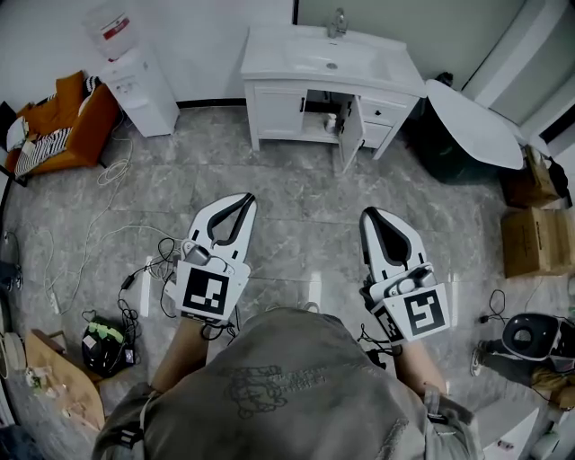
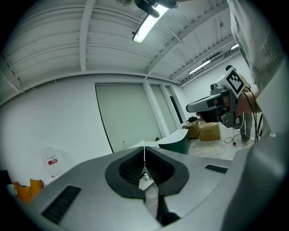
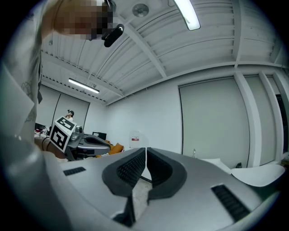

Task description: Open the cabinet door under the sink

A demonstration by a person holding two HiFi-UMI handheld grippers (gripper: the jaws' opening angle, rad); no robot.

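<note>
The white sink cabinet point(image 1: 278, 112) stands against the far wall, with its basin point(image 1: 310, 61) and faucet point(image 1: 337, 22) on top. One door point(image 1: 349, 137) hangs open toward me and shows the dark inside; the left door is closed. My left gripper point(image 1: 243, 199) and right gripper point(image 1: 369, 215) are side by side over the floor, well short of the cabinet, pointing at it. Both are shut with nothing between the jaws. In the left gripper view its jaws point(image 2: 144, 146) meet in a thin line, as do the right gripper's point(image 3: 146, 149) in its own view.
A water dispenser point(image 1: 144, 90) and an orange seat point(image 1: 63, 126) stand left of the cabinet. A white round panel point(image 1: 476, 121) and a dark bin point(image 1: 449, 148) are on its right, with cardboard boxes point(image 1: 535, 241) nearer. Cables point(image 1: 135, 269) trail over the grey tiled floor at my left.
</note>
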